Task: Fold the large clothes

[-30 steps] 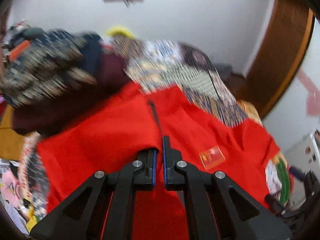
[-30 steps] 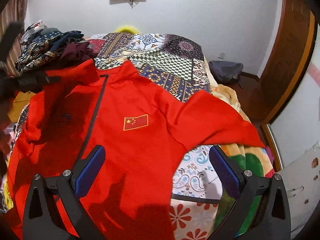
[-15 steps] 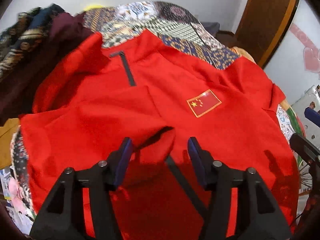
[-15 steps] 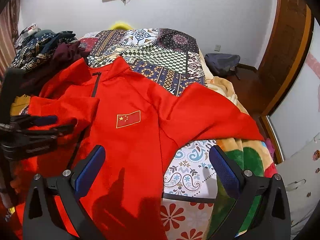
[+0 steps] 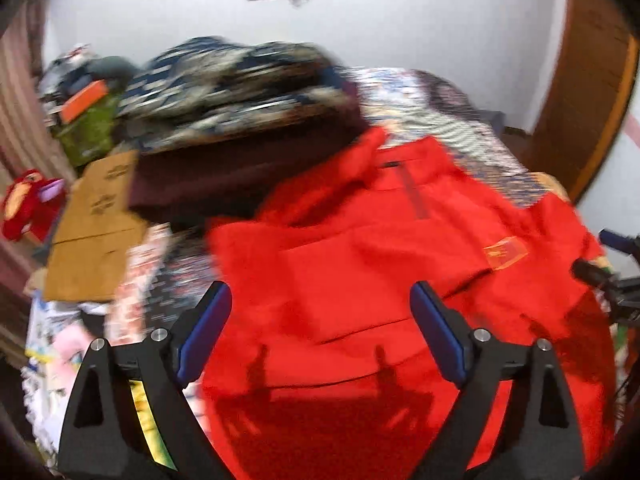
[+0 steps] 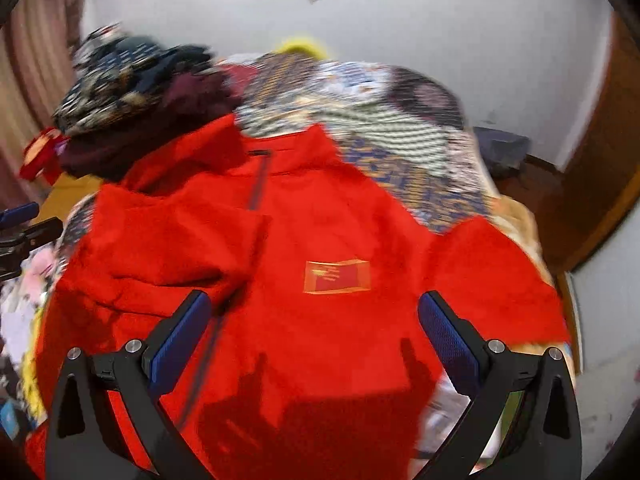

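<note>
A large red jacket with a dark zip and a flag patch lies front up on the patterned bed. Its left sleeve is folded across the chest. The right sleeve lies spread out to the right. My left gripper is open and empty, above the jacket's lower left part. My right gripper is open and empty, above the jacket's lower middle, below the flag patch. Both views are motion blurred.
A pile of dark patterned clothes sits at the back left of the bed. A cardboard sheet lies to the left. The patterned bedspread runs behind the jacket. A wooden door frame stands at the right.
My left gripper let go of the left sleeve, which now lies folded over the chest, opened wide and drew back to the left. My right gripper stayed open and moved left over the jacket.
</note>
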A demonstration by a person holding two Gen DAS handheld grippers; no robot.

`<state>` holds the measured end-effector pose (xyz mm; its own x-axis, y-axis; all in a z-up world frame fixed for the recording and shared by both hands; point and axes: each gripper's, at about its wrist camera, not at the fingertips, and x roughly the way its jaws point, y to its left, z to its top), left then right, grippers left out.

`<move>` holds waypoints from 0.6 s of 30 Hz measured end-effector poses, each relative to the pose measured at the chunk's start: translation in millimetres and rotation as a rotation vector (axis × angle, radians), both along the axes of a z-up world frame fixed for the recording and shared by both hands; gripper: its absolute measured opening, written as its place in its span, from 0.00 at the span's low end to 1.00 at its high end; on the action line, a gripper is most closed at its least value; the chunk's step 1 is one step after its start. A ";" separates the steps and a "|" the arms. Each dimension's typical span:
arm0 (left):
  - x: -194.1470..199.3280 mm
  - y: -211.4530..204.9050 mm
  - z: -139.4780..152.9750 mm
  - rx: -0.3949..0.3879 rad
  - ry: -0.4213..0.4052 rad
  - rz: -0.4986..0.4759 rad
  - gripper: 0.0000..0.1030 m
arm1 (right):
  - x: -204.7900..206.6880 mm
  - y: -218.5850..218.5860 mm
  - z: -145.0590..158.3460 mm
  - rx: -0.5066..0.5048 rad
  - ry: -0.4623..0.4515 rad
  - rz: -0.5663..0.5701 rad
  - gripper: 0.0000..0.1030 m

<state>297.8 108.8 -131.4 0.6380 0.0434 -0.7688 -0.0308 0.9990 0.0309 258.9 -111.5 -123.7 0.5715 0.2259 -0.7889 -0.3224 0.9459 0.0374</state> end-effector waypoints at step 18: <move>-42.0 99.5 -91.5 0.009 0.187 0.183 0.88 | 13.4 190.6 -61.1 -0.296 0.095 0.556 0.94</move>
<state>255.8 208.2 -223.0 0.4656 0.1524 -0.8718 -0.2039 0.9770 0.0619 272.3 79.2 -184.8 0.3560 0.2331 -0.9049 -0.7762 0.6130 -0.1474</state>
